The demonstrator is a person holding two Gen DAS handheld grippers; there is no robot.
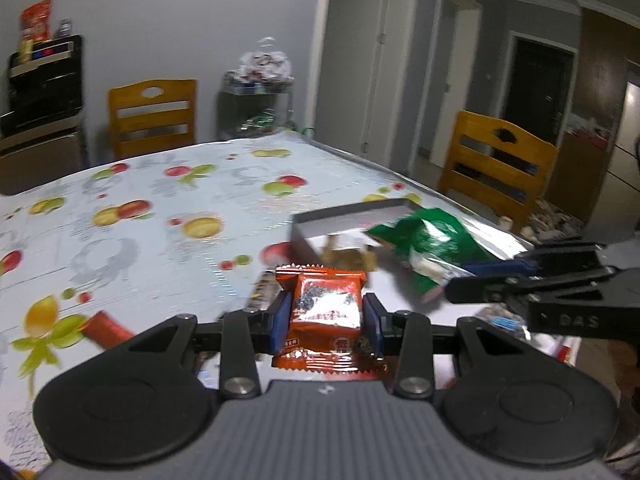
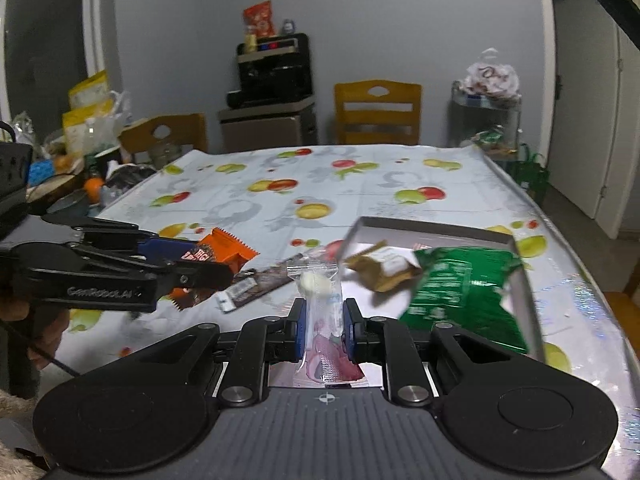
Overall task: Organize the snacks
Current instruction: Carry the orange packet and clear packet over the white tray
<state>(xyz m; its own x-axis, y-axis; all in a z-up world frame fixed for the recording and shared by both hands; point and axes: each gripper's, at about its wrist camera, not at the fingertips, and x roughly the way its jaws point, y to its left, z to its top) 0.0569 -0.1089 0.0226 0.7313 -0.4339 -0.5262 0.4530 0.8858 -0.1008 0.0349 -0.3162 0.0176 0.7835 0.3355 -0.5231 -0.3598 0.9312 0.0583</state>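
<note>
My left gripper (image 1: 326, 320) is shut on an orange snack packet (image 1: 325, 312) and holds it above the fruit-print table (image 1: 160, 200). It also shows at the left of the right wrist view (image 2: 192, 264), with the orange packet (image 2: 226, 248) in it. My right gripper (image 2: 324, 320) is shut on a small clear zip bag (image 2: 318, 292) with a white candy inside. A grey tray (image 2: 440, 230) ahead and to the right holds a green packet (image 2: 460, 292) and a brown packet (image 2: 380, 268). The tray (image 1: 344, 216) and green packet (image 1: 424, 240) also show in the left wrist view.
A dark snack bar (image 2: 260, 284) lies on the table between the grippers. A red packet (image 1: 106, 328) lies at the left. Wooden chairs (image 2: 376, 112) stand around the table. Clutter with an orange (image 2: 93, 188) sits at the table's left side.
</note>
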